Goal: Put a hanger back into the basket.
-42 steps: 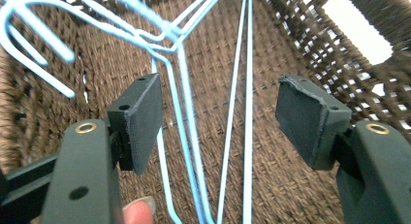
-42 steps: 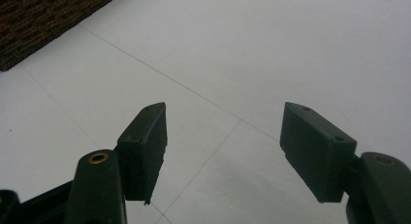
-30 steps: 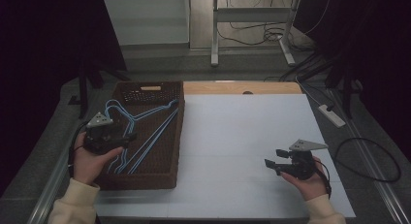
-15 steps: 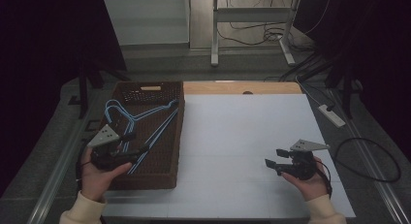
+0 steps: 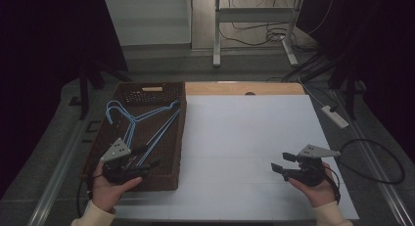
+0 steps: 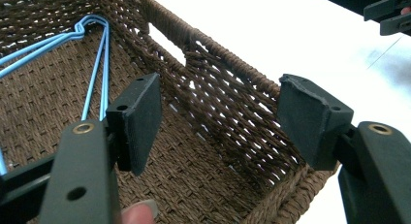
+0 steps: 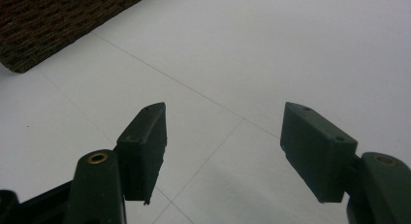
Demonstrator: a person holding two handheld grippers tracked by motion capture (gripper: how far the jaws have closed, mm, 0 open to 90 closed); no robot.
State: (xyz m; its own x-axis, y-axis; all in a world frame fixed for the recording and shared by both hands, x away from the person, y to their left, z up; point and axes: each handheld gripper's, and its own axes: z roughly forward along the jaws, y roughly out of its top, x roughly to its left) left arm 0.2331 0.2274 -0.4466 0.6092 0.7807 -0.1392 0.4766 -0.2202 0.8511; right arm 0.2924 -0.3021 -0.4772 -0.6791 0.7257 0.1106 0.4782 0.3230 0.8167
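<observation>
The blue hangers [image 5: 142,125] lie in the brown basket [image 5: 173,179], not picked up yet, while the left gripper [image 5: 147,166] and right gripper [image 5: 280,163] are wide open and empty.

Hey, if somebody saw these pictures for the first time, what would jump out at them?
Probably the blue wire hangers lying in the brown woven basket at the left of the white table. Next, the left gripper hovers over the basket's near end with its jaws open and nothing between them. The right gripper, also open and empty, sits over the bare tabletop at the near right.
</observation>
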